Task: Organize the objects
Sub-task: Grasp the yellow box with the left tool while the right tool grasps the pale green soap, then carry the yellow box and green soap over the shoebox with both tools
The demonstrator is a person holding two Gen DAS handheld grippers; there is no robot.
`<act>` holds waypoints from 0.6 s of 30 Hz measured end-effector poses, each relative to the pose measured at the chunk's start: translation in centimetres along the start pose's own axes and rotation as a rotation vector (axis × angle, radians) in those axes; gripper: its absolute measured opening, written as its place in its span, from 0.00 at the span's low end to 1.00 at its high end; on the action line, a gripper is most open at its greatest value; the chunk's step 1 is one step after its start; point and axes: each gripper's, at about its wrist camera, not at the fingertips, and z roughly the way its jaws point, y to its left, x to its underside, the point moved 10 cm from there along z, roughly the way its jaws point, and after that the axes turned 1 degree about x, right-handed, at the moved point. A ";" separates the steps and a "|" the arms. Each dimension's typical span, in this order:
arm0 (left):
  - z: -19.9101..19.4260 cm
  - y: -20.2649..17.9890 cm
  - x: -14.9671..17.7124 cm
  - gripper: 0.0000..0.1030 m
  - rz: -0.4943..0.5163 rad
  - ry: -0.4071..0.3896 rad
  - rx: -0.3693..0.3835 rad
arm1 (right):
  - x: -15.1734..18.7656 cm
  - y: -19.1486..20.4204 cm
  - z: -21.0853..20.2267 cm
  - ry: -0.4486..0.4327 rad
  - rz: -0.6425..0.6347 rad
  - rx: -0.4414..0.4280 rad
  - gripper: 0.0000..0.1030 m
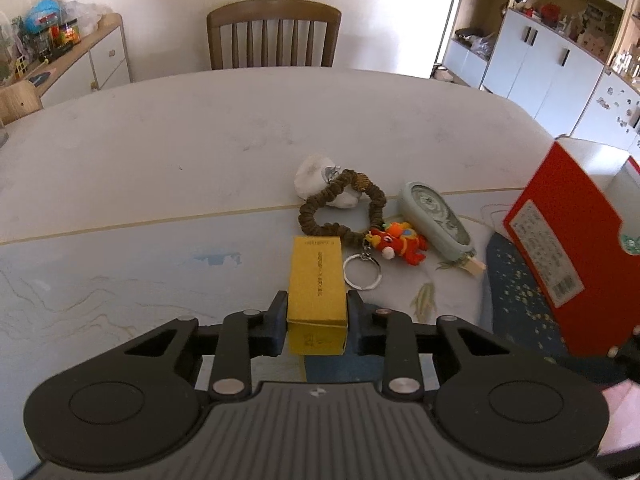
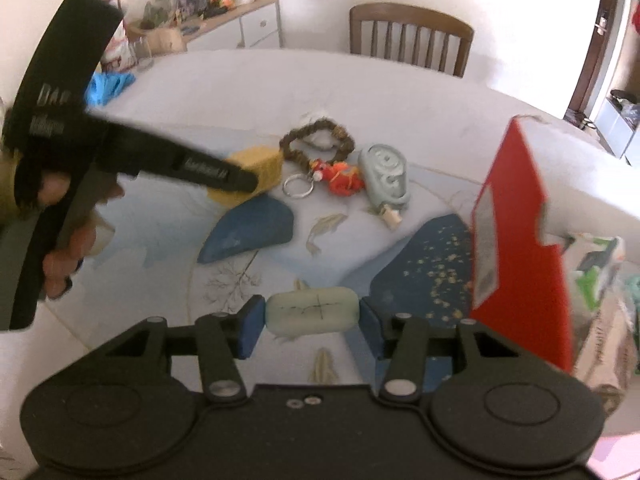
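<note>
While clamped: yellow box [image 1: 317, 292], upright.

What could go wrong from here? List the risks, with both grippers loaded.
1. The left gripper pinches only the near end of the yellow box; it might pivot or slip.
2. The right gripper holds the rounded pale green bar by its ends; it could pop out.
3. The red box stands close by and could be knocked.

yellow box [image 1: 318, 292]: clamped lengthwise | pale green soap bar [image 2: 311, 310]: clamped crosswise
</note>
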 end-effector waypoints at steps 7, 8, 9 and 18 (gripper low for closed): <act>-3.3 -1.3 0.8 0.28 0.017 -0.031 0.049 | -0.3 -1.2 -3.8 -0.052 0.059 -0.004 0.48; -3.8 -1.5 0.9 0.28 0.018 -0.037 0.053 | -0.3 -1.3 -4.4 -0.058 0.064 -0.002 0.48; -4.3 -1.6 1.0 0.28 0.013 -0.040 0.058 | -0.3 -1.5 -4.9 -0.061 0.069 -0.002 0.48; -8.7 -4.5 1.4 0.28 0.010 -0.070 0.127 | -0.3 -3.4 -9.3 -0.107 0.124 0.005 0.48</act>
